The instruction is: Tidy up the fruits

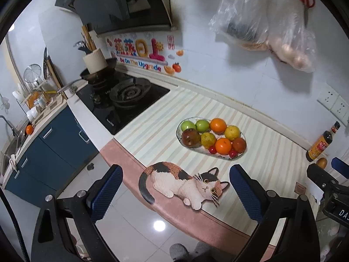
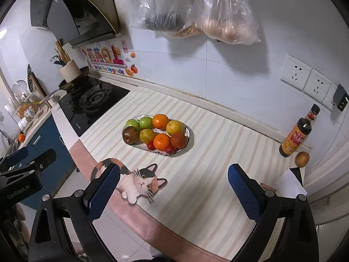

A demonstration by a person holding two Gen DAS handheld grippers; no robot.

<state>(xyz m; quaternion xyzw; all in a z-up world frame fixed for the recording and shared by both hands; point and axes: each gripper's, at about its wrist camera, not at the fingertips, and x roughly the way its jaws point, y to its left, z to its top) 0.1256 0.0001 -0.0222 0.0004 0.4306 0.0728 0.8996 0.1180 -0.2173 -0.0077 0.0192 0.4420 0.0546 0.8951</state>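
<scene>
An oval glass plate [image 1: 179,128] [image 2: 188,131] sits mid-counter, filled with fruit: two green apples [image 1: 188,125] [image 2: 132,123], oranges [image 1: 218,125] [image 2: 161,142], yellow-green citrus [image 1: 232,132] [image 2: 174,127], dark red fruit [image 1: 191,138] [image 2: 130,134] and small red ones [image 1: 212,149] [image 2: 150,145]. A lone brown fruit [image 1: 321,162] [image 2: 302,159] lies by the sauce bottle at the right. My left gripper [image 1: 175,186] hangs open over the counter's front edge, well short of the plate. My right gripper [image 2: 174,187] is open too, empty, above the striped mat.
A cat-shaped mat [image 1: 185,182] [image 2: 139,180] lies at the counter's front edge. A gas hob [image 1: 122,98] [image 2: 91,102] with a pan is left of the plate. A sauce bottle [image 2: 296,134] stands at the right wall. Plastic bags [image 2: 196,11] hang above.
</scene>
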